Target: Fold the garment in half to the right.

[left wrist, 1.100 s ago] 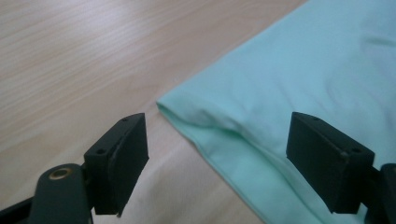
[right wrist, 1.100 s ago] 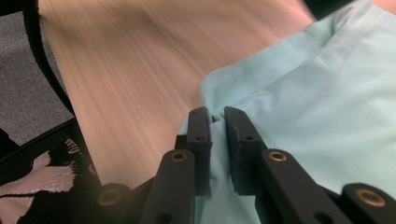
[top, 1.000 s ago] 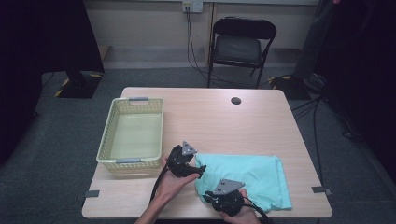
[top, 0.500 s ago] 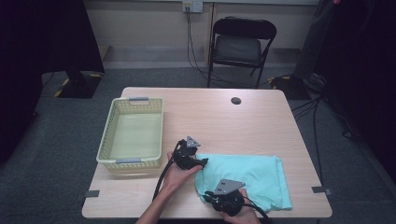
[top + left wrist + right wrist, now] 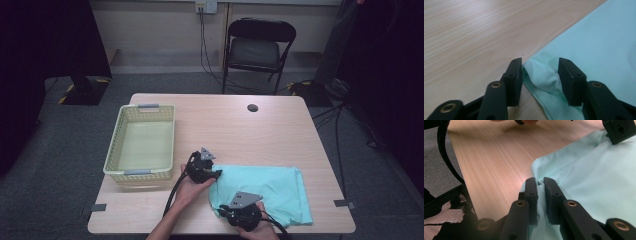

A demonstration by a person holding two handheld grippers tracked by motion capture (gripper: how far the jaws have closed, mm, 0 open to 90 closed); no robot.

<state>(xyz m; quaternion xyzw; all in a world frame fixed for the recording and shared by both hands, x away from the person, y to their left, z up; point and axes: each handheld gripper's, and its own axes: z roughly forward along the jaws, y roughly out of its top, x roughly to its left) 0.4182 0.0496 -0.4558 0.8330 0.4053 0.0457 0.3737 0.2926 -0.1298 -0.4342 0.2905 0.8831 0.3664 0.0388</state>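
Right hand-held gripper point(image 5: 540, 185) at lower centre, jaws nearly together, pinched a fold of mint-green cloth point(image 5: 589, 175). Cloth covered frame's right; bare wooden desk point(image 5: 494, 162) lay left. Black cable point(image 5: 445, 147) curved upper left.

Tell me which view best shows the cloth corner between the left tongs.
The left gripper view: the bunched corner of the mint-green folded cloth sits between the left tongs, whose jaws have just been closing. The high view shows the whole cloth small, corner hidden. The right gripper view shows another edge.
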